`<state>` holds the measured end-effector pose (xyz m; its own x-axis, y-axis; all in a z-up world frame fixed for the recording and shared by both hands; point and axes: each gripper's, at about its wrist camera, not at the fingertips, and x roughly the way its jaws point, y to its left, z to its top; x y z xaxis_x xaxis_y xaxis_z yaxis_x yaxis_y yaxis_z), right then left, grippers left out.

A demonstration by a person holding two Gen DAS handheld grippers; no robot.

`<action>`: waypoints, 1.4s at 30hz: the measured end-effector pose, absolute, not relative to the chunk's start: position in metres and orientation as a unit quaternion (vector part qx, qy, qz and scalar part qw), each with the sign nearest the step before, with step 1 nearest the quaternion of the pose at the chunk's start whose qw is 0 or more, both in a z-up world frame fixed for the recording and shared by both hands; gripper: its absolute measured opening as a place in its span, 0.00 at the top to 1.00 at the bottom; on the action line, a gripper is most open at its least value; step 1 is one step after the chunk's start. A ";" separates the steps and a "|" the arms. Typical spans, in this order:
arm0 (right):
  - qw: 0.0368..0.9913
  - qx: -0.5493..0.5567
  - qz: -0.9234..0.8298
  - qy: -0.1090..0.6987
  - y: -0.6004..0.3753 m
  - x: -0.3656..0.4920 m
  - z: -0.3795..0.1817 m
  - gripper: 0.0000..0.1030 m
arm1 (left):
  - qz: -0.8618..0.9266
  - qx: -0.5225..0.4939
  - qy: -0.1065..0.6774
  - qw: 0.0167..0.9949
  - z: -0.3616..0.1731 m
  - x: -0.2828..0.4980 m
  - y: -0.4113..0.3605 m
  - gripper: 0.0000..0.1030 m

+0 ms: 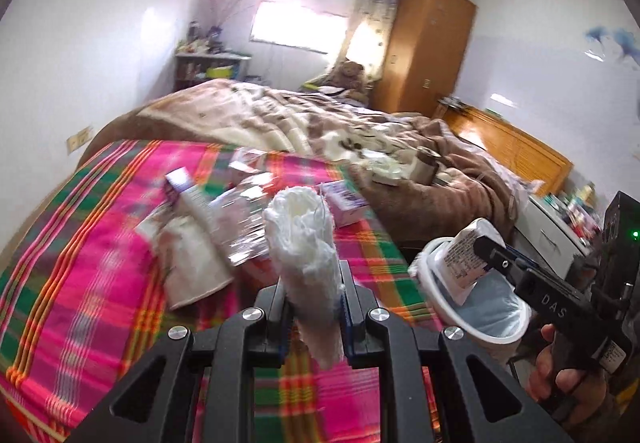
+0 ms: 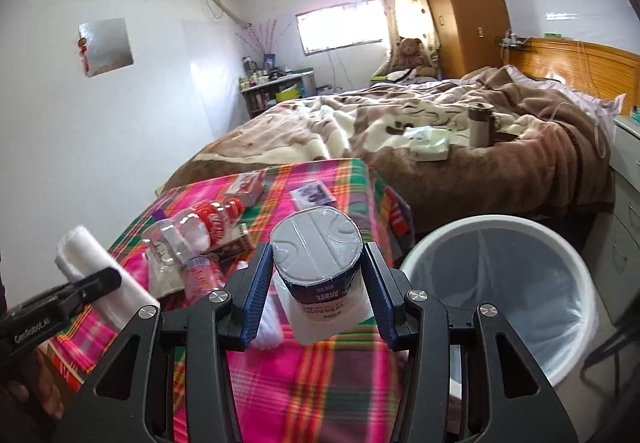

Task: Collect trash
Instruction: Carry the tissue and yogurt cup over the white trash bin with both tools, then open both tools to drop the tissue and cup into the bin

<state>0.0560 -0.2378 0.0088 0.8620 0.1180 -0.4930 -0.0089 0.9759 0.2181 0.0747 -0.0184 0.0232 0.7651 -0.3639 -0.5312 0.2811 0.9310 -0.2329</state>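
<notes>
white tissue roll (image 1: 302, 243) clamped in left hand-held gripper (image 1: 312, 295) — above plaid cloth (image 1: 100, 263)

We see a bright room lit by daylight from the window (image 2: 342, 29), which blows out to white glare. The left wrist view is smeared by motion blur across the plaid blanket (image 1: 100, 263); the right wrist view is sharper. Both fisheye pictures bend walls and darken at the corners.
</notes>
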 end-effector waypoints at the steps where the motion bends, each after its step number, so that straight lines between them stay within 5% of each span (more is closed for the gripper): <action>1: 0.960 0.106 0.025 0.260 -0.243 0.055 0.010 0.54 | -0.183 -0.064 0.296 0.935 0.025 0.078 -0.029 0.81; 39: 0.918 0.134 -0.153 0.342 -0.365 0.052 -0.043 0.54 | -0.369 0.051 0.367 0.852 -0.023 0.147 -0.263 0.81; 42: 0.913 0.135 -0.155 0.354 -0.367 0.055 -0.046 0.52 | -0.370 0.045 0.374 0.849 -0.025 0.151 -0.263 0.68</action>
